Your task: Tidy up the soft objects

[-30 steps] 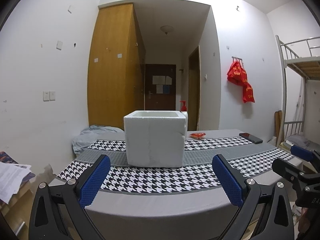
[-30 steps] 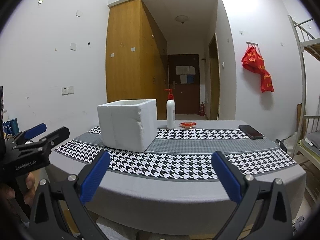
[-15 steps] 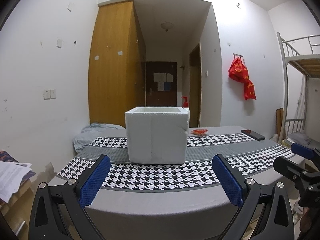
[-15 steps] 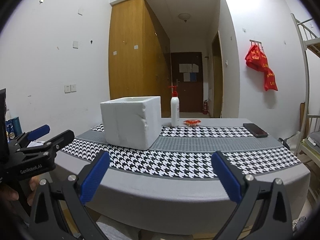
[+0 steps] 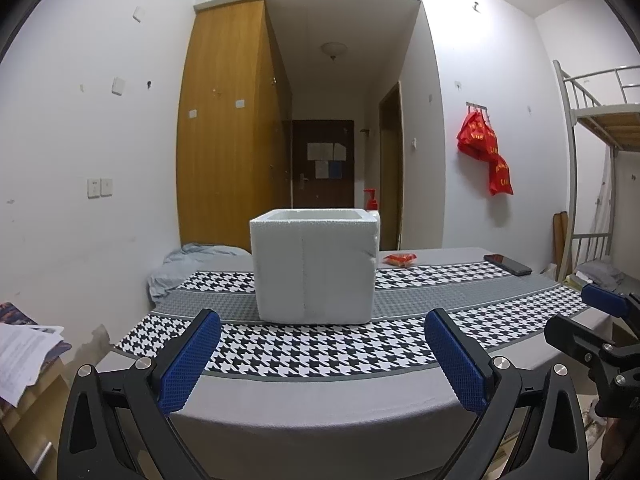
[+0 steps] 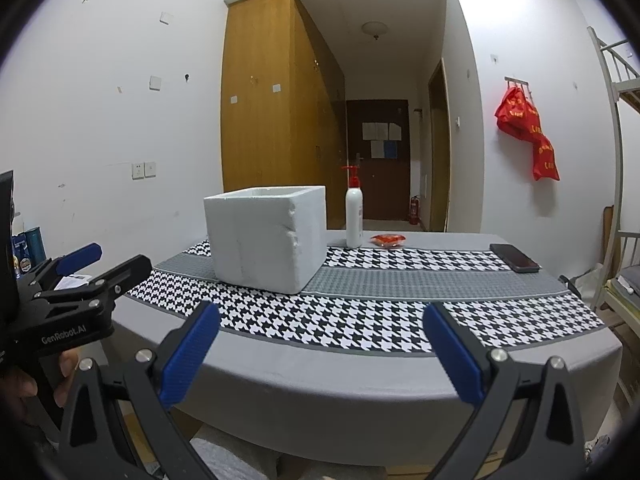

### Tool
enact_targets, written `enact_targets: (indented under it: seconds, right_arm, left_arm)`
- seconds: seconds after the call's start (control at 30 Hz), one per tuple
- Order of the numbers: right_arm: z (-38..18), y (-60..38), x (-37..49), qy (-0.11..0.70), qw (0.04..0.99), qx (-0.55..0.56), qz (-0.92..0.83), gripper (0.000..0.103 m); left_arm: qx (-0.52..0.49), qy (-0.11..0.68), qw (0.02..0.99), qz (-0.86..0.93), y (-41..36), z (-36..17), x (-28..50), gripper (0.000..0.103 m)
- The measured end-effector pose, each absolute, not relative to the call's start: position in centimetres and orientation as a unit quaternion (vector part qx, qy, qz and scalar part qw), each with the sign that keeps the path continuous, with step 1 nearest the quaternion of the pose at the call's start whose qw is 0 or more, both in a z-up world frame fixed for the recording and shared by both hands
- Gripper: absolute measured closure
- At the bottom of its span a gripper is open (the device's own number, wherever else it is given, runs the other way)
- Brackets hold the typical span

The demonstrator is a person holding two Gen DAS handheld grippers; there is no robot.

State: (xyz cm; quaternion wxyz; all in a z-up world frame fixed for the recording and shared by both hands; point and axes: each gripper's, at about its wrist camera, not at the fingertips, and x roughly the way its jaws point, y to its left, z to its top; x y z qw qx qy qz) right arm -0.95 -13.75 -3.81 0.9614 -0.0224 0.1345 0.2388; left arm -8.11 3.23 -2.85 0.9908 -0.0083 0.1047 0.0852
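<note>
A white foam box [image 5: 315, 266] stands open-topped on the table's houndstooth runner [image 5: 320, 352]; it also shows in the right wrist view [image 6: 266, 236]. A grey-blue cloth [image 5: 192, 264] lies crumpled at the table's far left. My left gripper [image 5: 320, 364] is open and empty, held before the table's near edge, in front of the box. My right gripper [image 6: 320, 356] is open and empty, also before the near edge, to the right of the box. Each gripper shows at the side of the other's view. The inside of the box is hidden.
A white pump bottle [image 6: 354, 216] stands behind the box. A small red packet [image 6: 387, 239] and a black phone [image 6: 514, 258] lie at the back right. Papers [image 5: 24, 354] lie left of the table. A bunk bed frame [image 5: 592, 160] stands at right.
Both views have tilted up slightly, so the box and table sit lower in frame. Both grippers stay open and empty.
</note>
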Motion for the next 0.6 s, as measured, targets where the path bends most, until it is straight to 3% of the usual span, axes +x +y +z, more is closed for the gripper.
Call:
enact_targets:
  seconds: [0.6]
  right_arm:
    - [-3.85, -13.50, -0.99, 0.134, 0.961, -0.029, 0.238, 0.000]
  left_arm:
    - [-0.007, 0.104, 0.991, 0.086, 3.39, -2.82, -8.06, 0.001]
